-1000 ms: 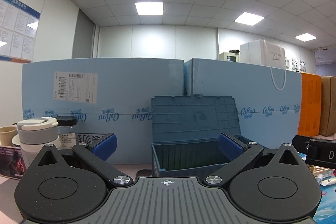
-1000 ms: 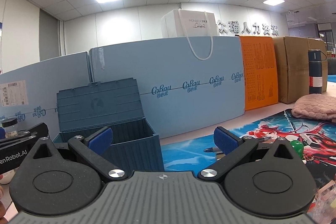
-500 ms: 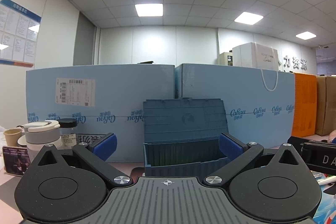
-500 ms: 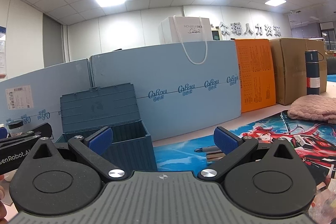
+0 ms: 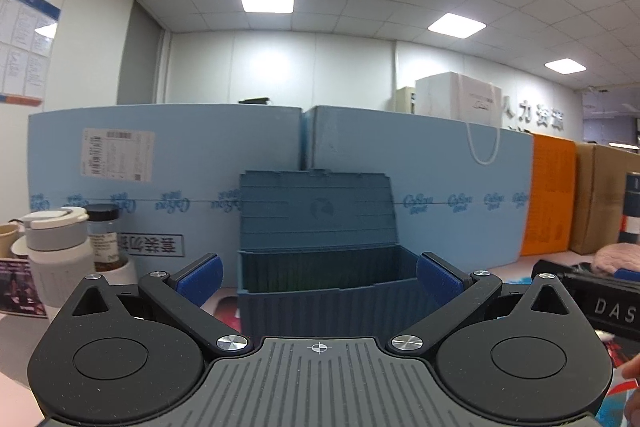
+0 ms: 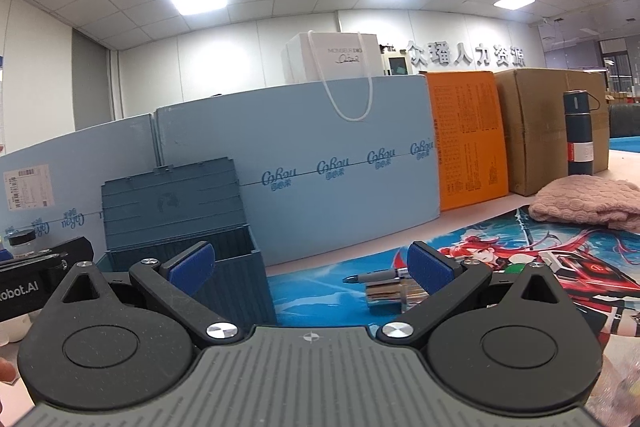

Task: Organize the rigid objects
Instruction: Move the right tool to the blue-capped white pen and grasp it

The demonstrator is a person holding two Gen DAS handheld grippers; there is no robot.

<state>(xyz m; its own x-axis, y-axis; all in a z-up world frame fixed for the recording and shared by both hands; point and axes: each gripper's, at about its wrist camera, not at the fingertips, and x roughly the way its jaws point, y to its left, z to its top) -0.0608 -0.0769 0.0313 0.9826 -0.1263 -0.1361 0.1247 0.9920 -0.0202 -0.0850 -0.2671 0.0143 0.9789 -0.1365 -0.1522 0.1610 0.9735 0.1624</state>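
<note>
My left gripper (image 5: pixel 319 273) is spread wide with nothing between its blue pads (image 5: pixel 200 277), and it points straight at the dark blue ribbed plastic storage box (image 5: pixel 320 267) standing on the table with its hinged lid (image 5: pixel 316 211) tipped up against the light blue foam boards (image 5: pixel 180 167) behind it. From here I cannot make out anything inside the box. To the left of it I see a white bottle with a grey band and flip cap (image 5: pixel 58 251) just beside a small clear glass jar with a black screw cap (image 5: pixel 104 235).

My right gripper (image 6: pixel 310 267) is likewise wide apart and holds nothing. Between its fingers and a little ahead, a grey marker pen (image 6: pixel 376 277) lies on the colourful printed anime desk mat (image 6: pixel 560 259), next to a small stack of things I cannot identify. The same storage box (image 6: pixel 180 227) sits to the left of this view. Further right I see a pink knitted cloth (image 6: pixel 588 201), a dark blue steel flask (image 6: pixel 582 133), an orange carton (image 6: pixel 468 143) and a brown cardboard box (image 6: pixel 536 127).
</note>
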